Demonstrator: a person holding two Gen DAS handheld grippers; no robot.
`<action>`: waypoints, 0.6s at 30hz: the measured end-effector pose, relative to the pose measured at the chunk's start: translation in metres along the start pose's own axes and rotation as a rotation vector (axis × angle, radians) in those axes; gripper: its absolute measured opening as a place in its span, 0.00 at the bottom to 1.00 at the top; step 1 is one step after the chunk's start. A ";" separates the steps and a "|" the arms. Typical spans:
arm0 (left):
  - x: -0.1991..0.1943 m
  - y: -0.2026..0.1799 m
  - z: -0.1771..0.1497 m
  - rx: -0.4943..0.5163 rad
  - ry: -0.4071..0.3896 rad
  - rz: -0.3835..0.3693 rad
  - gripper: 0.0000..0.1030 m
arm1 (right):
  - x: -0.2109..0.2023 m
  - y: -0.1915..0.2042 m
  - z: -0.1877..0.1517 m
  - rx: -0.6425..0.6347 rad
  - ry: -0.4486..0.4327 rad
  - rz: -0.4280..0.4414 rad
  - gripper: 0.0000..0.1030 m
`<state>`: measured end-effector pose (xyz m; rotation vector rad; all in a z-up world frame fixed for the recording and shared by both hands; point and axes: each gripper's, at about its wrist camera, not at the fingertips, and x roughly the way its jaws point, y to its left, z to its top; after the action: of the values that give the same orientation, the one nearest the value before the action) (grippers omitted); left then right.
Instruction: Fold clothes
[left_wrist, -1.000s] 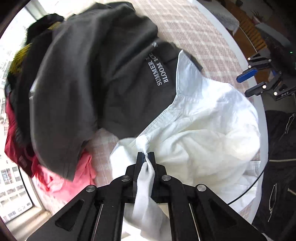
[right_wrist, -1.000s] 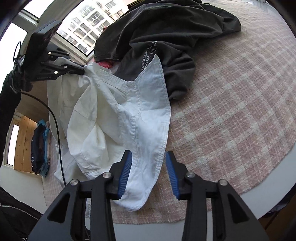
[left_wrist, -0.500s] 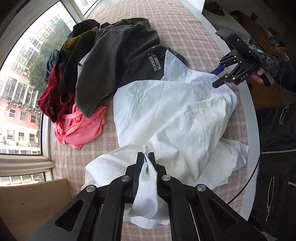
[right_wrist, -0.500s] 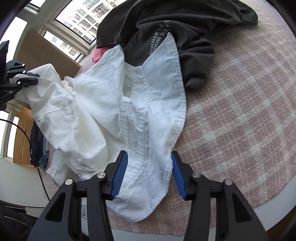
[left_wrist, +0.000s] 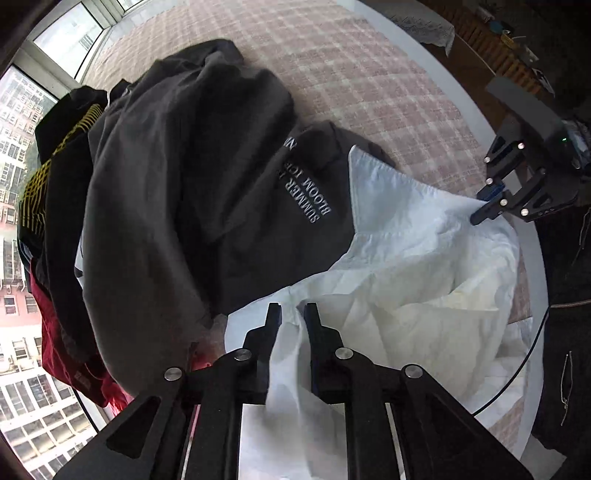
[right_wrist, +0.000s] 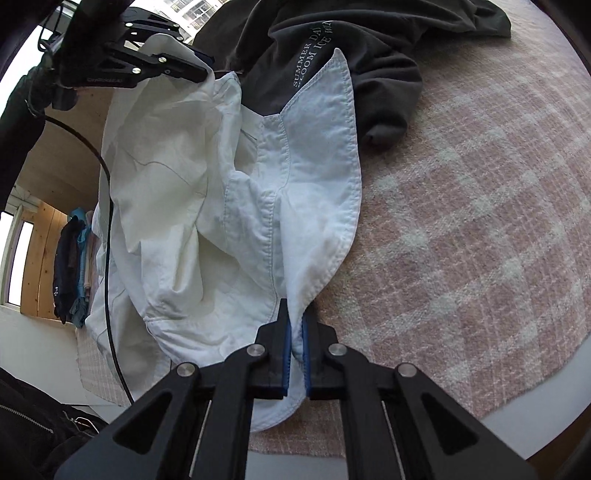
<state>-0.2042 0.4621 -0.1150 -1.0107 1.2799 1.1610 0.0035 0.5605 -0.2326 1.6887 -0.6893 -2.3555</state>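
Note:
A crumpled white shirt (left_wrist: 424, 266) (right_wrist: 221, 184) lies on the pink plaid tablecloth (right_wrist: 480, 221), its collar end resting on a dark grey printed T-shirt (left_wrist: 184, 184) (right_wrist: 369, 55). My left gripper (left_wrist: 293, 308) (right_wrist: 203, 74) points down over the shirt's far corner. Its jaws are opening, and a fold of white cloth still hangs loosely between them. My right gripper (right_wrist: 293, 306) (left_wrist: 480, 214) is closing, its blue pads pinched on the shirt's near hem at the table's edge.
A heap of clothes lies by the window: a red garment (left_wrist: 55, 350) and a black one with yellow mesh (left_wrist: 40, 177). A black cable (right_wrist: 107, 221) runs down past the table's white rim (left_wrist: 532, 258). A person's dark jacket (left_wrist: 569, 332) stands beside the rim.
The right gripper's pads, wide apart over the hem before, have come together on it. The left gripper dropped back low beside the dark T-shirt, and its jaws have parted around the white fold.

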 end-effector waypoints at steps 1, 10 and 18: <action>0.012 0.004 0.000 -0.005 0.023 0.006 0.26 | 0.000 0.000 0.001 -0.002 0.005 0.004 0.06; 0.047 0.004 0.003 0.065 0.029 -0.017 0.45 | -0.004 -0.002 -0.001 -0.006 0.029 -0.003 0.06; 0.032 0.005 -0.022 -0.060 0.038 -0.087 0.03 | -0.019 -0.005 -0.006 0.007 -0.011 -0.043 0.25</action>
<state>-0.2142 0.4437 -0.1481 -1.1270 1.2244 1.1239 0.0164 0.5704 -0.2197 1.7117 -0.6704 -2.3961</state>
